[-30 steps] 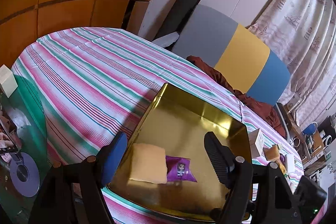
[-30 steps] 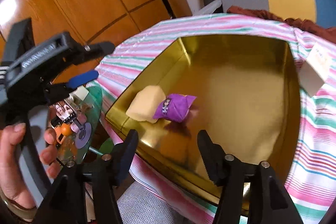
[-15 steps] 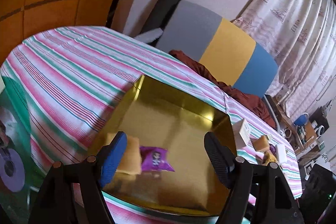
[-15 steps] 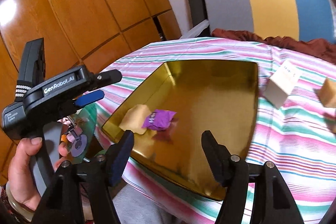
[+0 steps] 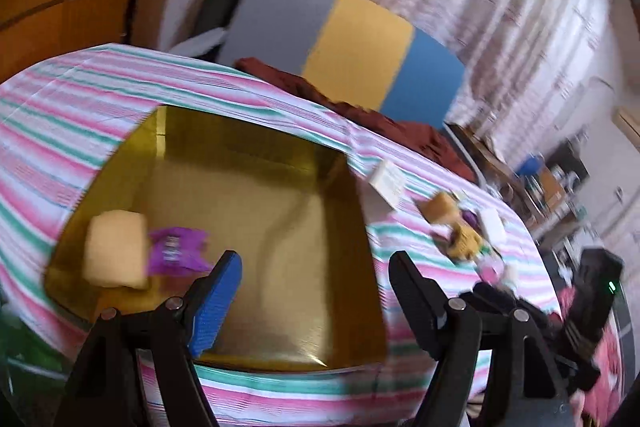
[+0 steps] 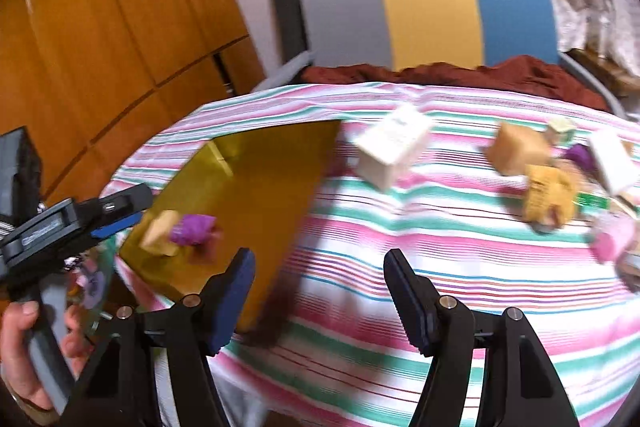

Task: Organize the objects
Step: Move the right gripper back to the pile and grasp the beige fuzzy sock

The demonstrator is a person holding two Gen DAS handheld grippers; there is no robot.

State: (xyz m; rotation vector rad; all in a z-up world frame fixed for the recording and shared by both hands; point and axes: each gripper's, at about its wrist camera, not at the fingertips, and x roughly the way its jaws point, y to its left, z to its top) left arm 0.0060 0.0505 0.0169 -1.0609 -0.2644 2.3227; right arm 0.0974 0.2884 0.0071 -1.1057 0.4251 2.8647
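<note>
Both views have swung rightward since a second ago and are blurred by the motion; the gold tray (image 5: 256, 195), which filled the centre of both views, now sits left of centre; the tan pad (image 5: 116, 249) and the purple packet (image 5: 176, 251) lie touching each other in the tray's near-left corner, same place as before; left gripper (image 5: 316, 291) released, nothing between its jaws, now over the tray's right half instead of over the packet; right gripper (image 6: 318, 295) also released and empty, jaws a bit wider than a second ago, now over bare striped cloth (image 6: 440, 267) rather than the tray; newly in view on the cloth right of the tray: a white box (image 6: 394, 147), a tan block (image 6: 516, 149), a yellow packet (image 6: 548, 197) and more small items (too blurred to name).
</note>
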